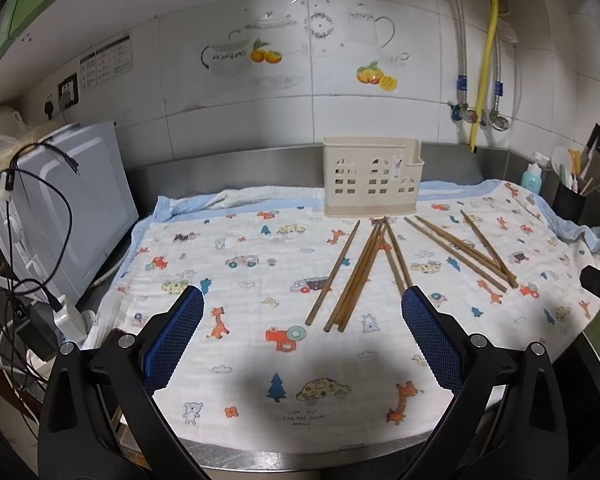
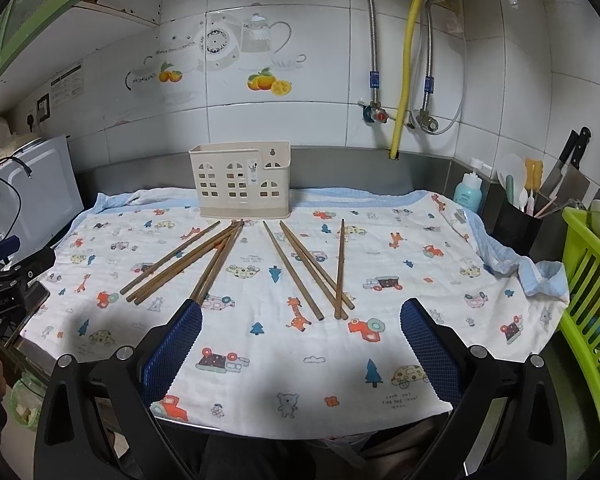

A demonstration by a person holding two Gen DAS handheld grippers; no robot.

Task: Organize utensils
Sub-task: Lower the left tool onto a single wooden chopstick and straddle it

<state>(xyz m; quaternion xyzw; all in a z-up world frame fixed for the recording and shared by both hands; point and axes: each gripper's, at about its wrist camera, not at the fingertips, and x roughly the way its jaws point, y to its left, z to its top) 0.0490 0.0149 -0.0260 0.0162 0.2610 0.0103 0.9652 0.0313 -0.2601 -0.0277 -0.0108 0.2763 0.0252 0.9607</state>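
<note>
Nearest the lens, the left gripper (image 1: pixel 302 300) is hovering over the front of the patterned cloth (image 1: pixel 260 360) with its blue-padded fingers (image 1: pixel 172 336) spread wide and gripping nothing, and the right gripper (image 2: pixel 300 312) is hanging the same way in its own view, fingers (image 2: pixel 432 352) released and empty. Beyond the fingertips, wooden chopsticks are lying flat on the cloth in two loose fans: a left bunch (image 1: pixel 352 276), which the left wrist view is showing straight ahead and the right wrist view is showing off to the left (image 2: pixel 188 262), and a right bunch (image 2: pixel 312 270), which is sitting centred for the right camera and toward the right for the left one (image 1: pixel 464 248). Their far tips are pointing toward the cream utensil holder (image 1: pixel 372 178), which is standing upright at the back edge of the cloth, just beside those tips (image 2: pixel 242 180). Only the left wrist view is taking in the grey appliance (image 1: pixel 72 204) draped in black cables; only the right wrist view is showing the green rack (image 2: pixel 592 304) at the right. Farther back, a black pot of kitchen tools (image 2: pixel 516 220) is standing against the tiled wall (image 2: pixel 300 120).
</note>
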